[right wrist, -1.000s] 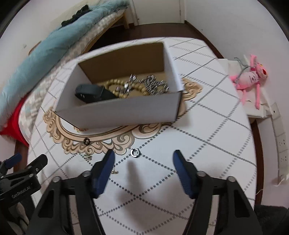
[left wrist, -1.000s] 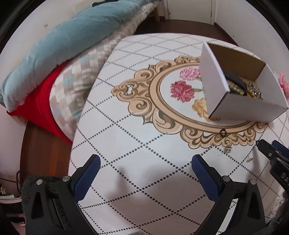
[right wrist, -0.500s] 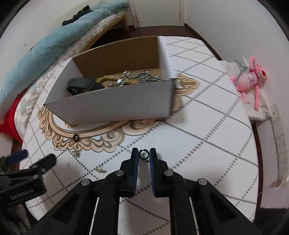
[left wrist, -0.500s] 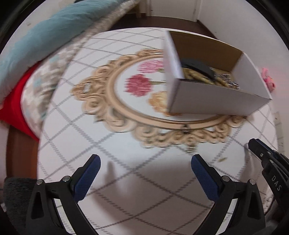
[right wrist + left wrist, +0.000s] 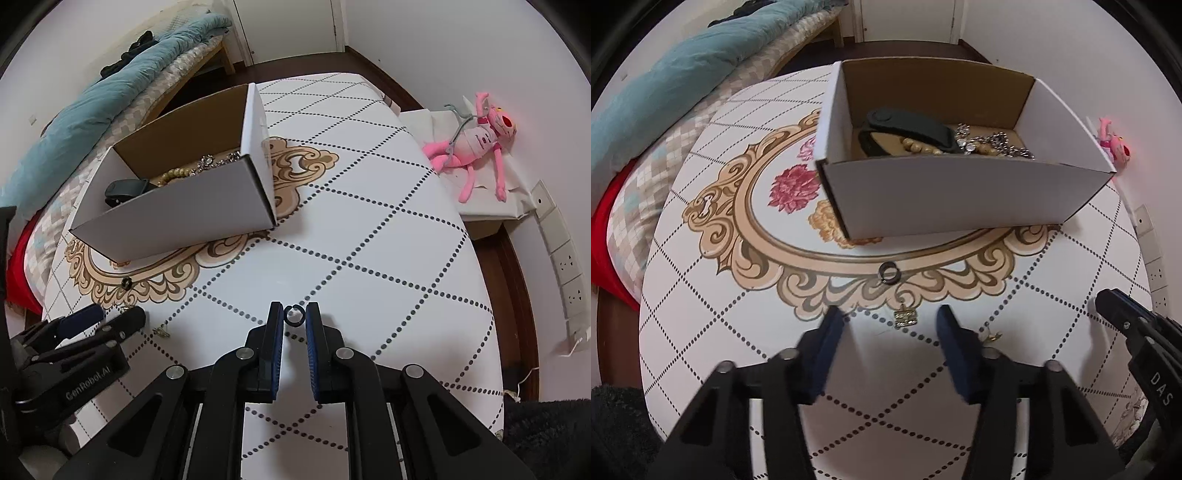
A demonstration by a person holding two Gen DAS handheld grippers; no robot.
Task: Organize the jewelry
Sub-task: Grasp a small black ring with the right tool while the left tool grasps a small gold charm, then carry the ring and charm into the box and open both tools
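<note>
A white cardboard box (image 5: pixel 964 195) stands on the patterned table and holds a black band (image 5: pixel 908 129), wooden beads and silver chains. My right gripper (image 5: pixel 294 317) is shut on a small dark ring (image 5: pixel 294 316), held above the table right of the box (image 5: pixel 177 210). My left gripper (image 5: pixel 890 325) is open, its fingers on either side of a small gold earring (image 5: pixel 905 318) lying on the table. A second dark ring (image 5: pixel 889 272) lies just beyond it, and a gold piece (image 5: pixel 993 336) lies to its right.
The table (image 5: pixel 369 236) has rounded edges. A bed with a teal duvet (image 5: pixel 683 70) and a red cover runs along the left. A pink plush toy (image 5: pixel 476 140) lies on a low white stand to the right. Wall sockets (image 5: pixel 565 266) sit at far right.
My right gripper closed on the dark ring and lifted it off the table. My left gripper moved right toward the gold earring and its fingers narrowed around it.
</note>
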